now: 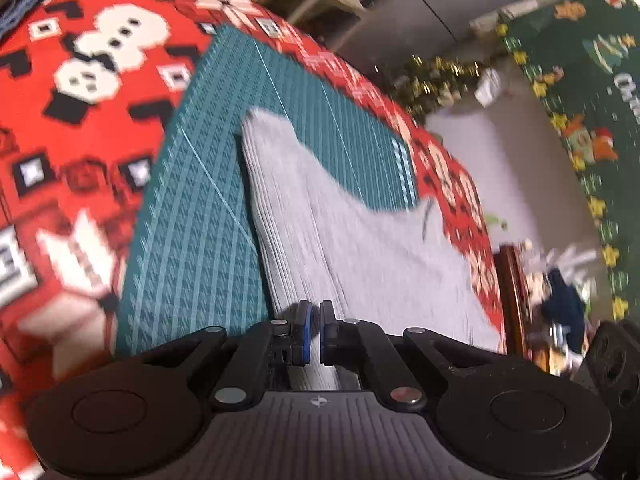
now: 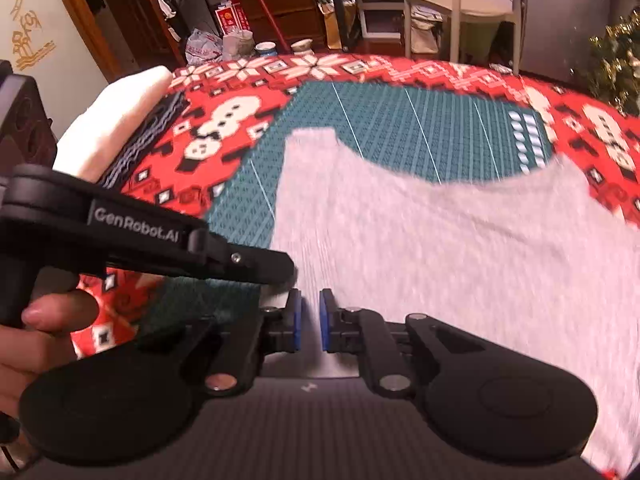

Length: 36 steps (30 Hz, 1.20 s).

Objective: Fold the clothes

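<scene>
Both claws — left claw (image 1: 316, 334) and right claw (image 2: 310, 322) — pinch the grey shirt (image 2: 440, 240) hem; keep them level, so the fold lands straight on the green mat (image 2: 400, 128).

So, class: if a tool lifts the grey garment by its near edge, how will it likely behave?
The grey garment will probably drape and sag, since it lies thin and flat on the green mat. It looks light. It may drag across the mat rather than lift whole, as the right tool spans only a narrow strip.
</scene>
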Each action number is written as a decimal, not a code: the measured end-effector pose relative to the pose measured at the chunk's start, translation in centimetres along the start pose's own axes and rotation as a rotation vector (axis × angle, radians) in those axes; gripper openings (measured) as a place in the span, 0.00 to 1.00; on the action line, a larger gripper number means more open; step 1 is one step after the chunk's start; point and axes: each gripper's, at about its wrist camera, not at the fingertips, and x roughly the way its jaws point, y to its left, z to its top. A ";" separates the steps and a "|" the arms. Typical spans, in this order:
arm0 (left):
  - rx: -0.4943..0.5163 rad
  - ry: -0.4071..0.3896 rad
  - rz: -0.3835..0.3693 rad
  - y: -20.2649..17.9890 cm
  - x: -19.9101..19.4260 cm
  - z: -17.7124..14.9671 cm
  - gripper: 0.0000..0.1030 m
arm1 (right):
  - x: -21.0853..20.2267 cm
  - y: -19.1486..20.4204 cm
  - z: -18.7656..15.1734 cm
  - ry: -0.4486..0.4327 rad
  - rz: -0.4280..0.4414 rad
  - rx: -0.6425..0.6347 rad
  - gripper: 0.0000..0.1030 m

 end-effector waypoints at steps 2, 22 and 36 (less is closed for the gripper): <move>0.019 0.019 0.007 -0.4 0.2 -1.0 0.02 | -0.5 0.0 -1.0 0.008 -0.001 0.006 0.10; 0.070 0.038 0.050 -1.5 -2.4 -6.6 0.05 | -4.4 0.5 -6.3 0.018 0.029 0.041 0.11; 0.064 0.008 0.131 -1.9 -0.9 -5.2 0.09 | -5.6 0.2 -6.5 -0.022 0.032 0.072 0.11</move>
